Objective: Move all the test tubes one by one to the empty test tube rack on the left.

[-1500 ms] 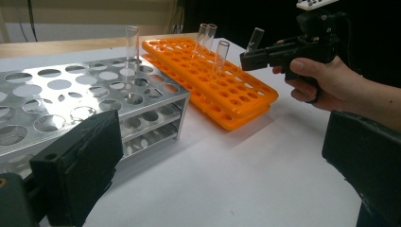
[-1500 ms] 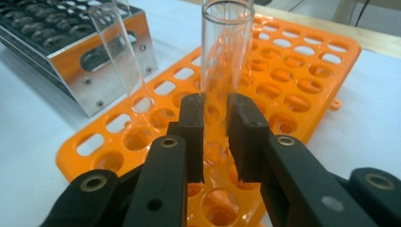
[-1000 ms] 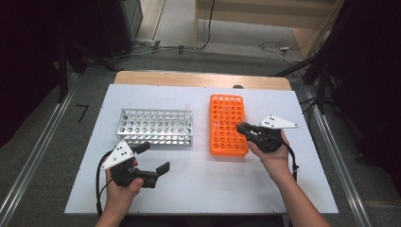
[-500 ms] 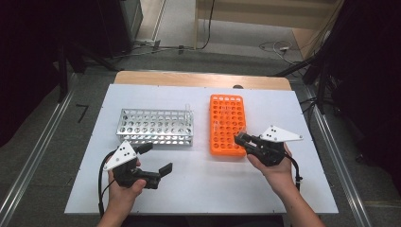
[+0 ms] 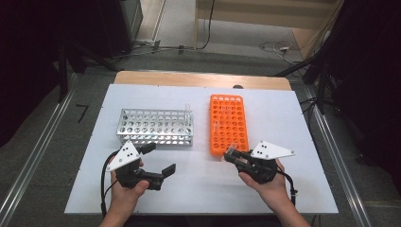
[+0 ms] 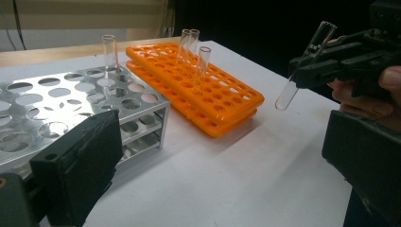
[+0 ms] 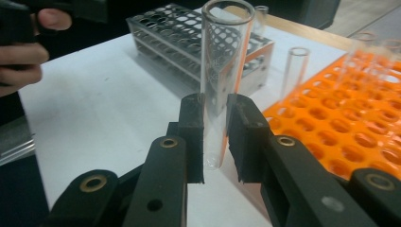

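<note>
My right gripper (image 5: 235,157) is shut on a clear glass test tube (image 5: 231,150), just off the near end of the orange rack (image 5: 229,124). In the right gripper view the pads (image 7: 194,127) pinch the test tube (image 7: 222,71) low on its body, open mouth up. The left gripper view has that tube (image 6: 305,64) hanging tilted above the white tabletop, clear of the orange rack (image 6: 198,90). My left gripper (image 5: 159,158) is open and holds nothing, in front of the metal rack (image 5: 156,126). Three tubes (image 6: 201,61) stand in the orange rack and one tube (image 6: 109,52) in the metal rack.
Both racks sit on a white board (image 5: 142,198) over a wooden table. There is bare board between the two grippers and in front of the racks. Dark floor and metal rails (image 5: 33,161) run along the sides.
My right gripper has drawn back with the tube, from above the orange rack's near end to just in front of it. The left gripper has stayed put.
</note>
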A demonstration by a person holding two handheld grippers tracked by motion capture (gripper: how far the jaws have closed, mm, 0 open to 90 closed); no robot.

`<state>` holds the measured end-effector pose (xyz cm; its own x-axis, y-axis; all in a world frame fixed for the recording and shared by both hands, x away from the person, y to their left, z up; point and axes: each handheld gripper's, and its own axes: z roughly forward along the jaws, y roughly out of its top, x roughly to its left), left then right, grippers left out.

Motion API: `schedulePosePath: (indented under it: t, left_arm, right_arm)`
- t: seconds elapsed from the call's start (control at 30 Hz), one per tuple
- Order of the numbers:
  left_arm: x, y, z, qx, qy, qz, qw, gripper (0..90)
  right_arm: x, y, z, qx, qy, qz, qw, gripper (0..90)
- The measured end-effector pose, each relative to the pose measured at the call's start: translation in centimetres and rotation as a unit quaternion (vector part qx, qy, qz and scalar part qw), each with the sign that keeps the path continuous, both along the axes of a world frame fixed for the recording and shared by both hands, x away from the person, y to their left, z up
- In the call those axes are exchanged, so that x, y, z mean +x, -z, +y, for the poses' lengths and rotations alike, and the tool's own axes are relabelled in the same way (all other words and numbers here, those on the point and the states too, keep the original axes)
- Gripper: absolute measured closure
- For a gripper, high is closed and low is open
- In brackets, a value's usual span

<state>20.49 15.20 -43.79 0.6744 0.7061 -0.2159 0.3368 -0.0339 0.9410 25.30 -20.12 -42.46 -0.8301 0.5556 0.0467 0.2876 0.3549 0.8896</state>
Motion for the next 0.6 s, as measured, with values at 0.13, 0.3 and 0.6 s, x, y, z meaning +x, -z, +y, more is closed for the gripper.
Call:
schedulePosePath:
  t: [0.13, 0.3, 0.6]
  left_arm:
    - [0.0, -0.2, -0.7, 0.003, 0.011, 0.0, 0.9999, 0.0]
    - [-0.1, -0.5, -1.8, 0.005, 0.022, 0.0, 0.9997, 0.9]
    - [-0.1, -0.8, -4.0, 0.008, 0.044, 0.006, 0.999, 9.2]
  right_arm:
    - [-0.7, 0.2, 1.1, -0.007, -0.017, 0.002, 0.9998, 74.2]
    - [-1.2, 0.7, 2.4, -0.016, -0.034, 0.005, 0.9993, 74.3]
    - [-1.9, 1.4, 4.4, -0.042, -0.053, -0.002, 0.9977, 74.3]
